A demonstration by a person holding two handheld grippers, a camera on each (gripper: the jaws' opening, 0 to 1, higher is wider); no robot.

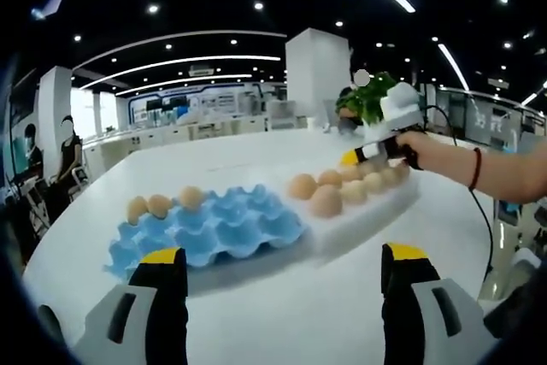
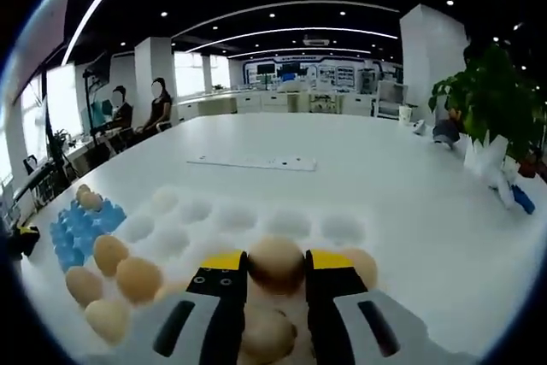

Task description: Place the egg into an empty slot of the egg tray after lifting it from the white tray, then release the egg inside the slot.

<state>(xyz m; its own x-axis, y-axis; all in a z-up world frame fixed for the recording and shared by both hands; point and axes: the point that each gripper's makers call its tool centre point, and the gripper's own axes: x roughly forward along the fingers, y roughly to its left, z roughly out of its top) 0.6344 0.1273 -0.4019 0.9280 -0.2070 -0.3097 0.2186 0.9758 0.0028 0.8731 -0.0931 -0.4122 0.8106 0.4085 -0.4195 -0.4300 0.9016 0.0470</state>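
A blue egg tray (image 1: 214,228) lies ahead of my left gripper (image 1: 282,275), which stands open and holds nothing. Three eggs (image 1: 160,205) sit along that tray's far left side. To its right is the white tray (image 1: 376,211) with several eggs (image 1: 325,201). At its far end a hand holds my right gripper (image 1: 369,155). In the right gripper view, my right gripper (image 2: 277,264) is shut on a brown egg (image 2: 275,267), low over the white tray (image 2: 256,220). More eggs (image 2: 128,275) sit to the left. The blue egg tray (image 2: 79,230) lies far left.
The trays rest on a large white table (image 2: 359,168) with a flat white strip (image 2: 252,162) further back. A potted plant (image 2: 487,91) stands at the table's right side. People (image 2: 137,108) sit beyond the far left edge. A white pillar (image 1: 318,70) rises behind.
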